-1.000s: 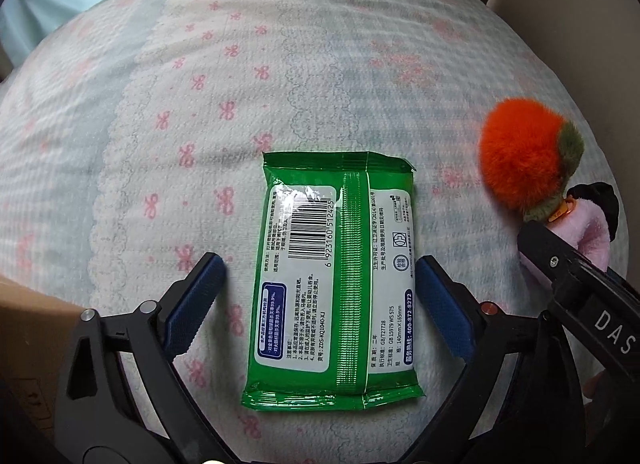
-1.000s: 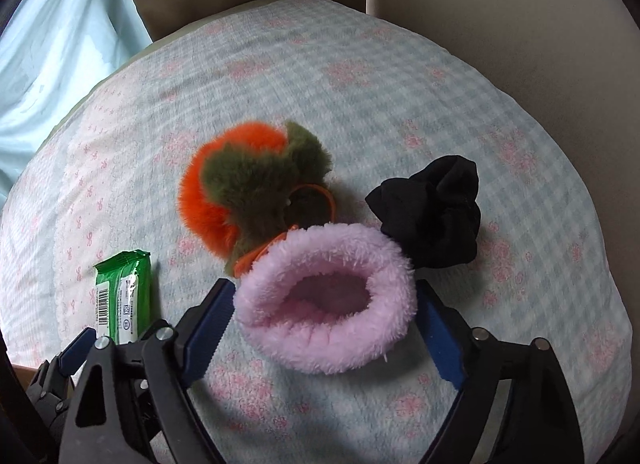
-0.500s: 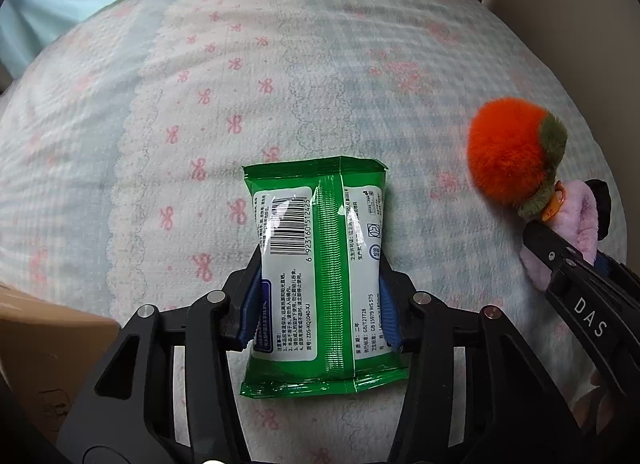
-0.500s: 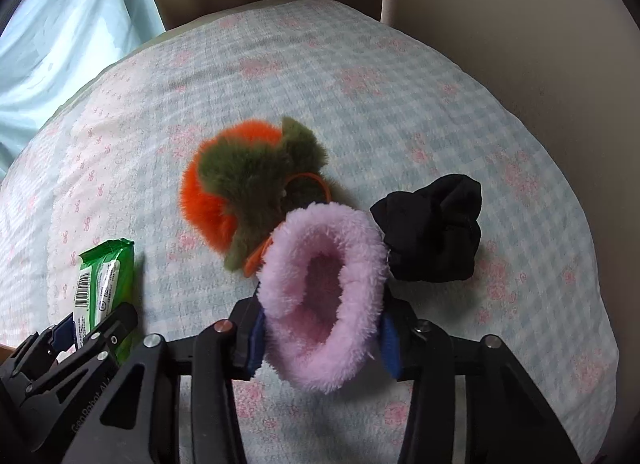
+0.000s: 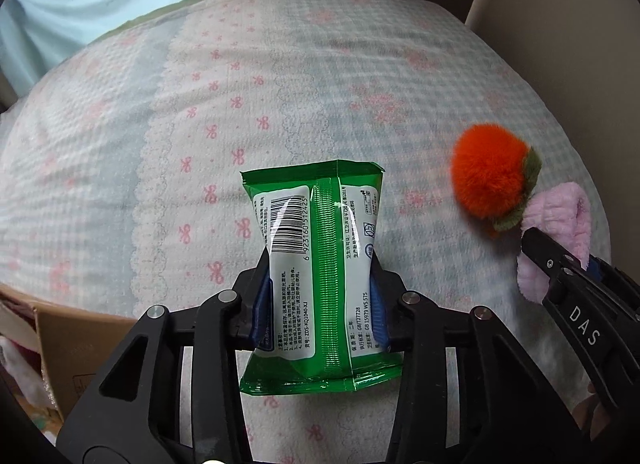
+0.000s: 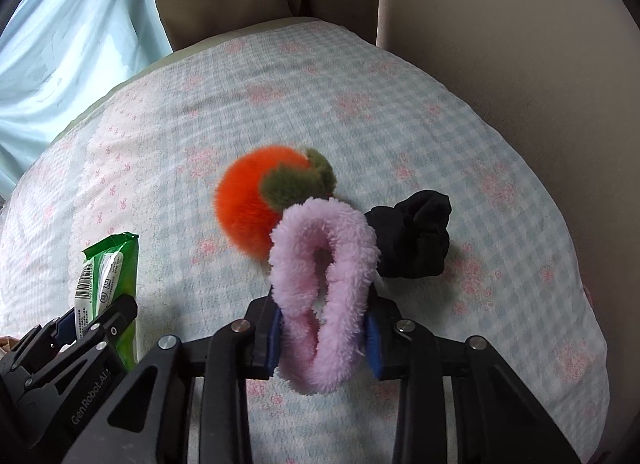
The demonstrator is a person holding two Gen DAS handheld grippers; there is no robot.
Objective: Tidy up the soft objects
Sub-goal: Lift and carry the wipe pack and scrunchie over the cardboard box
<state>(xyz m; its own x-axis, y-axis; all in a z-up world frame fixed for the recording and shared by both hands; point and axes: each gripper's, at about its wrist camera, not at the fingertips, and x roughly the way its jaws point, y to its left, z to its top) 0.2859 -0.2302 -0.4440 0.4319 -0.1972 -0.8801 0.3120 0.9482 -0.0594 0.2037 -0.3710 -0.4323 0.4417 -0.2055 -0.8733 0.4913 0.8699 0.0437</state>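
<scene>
the left gripper [image 5: 320, 304] has its jaws clamped on the sides of a green wipes pack [image 5: 316, 264], having just been closing on it; the pack is pinched in at the waist above the checked cushion [image 5: 240, 75]. the right gripper [image 6: 324, 332] has likewise just squeezed a pink fluffy ring [image 6: 324, 276] into a narrow loop. an orange plush fruit [image 6: 256, 199] and a black sock [image 6: 416, 240] lie on the cushion just behind it.

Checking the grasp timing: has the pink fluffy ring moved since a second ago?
Yes. The pink fluffy ring, squeezed narrow by the right gripper whose jaws have just been closing, now overlaps the orange plush.
</scene>
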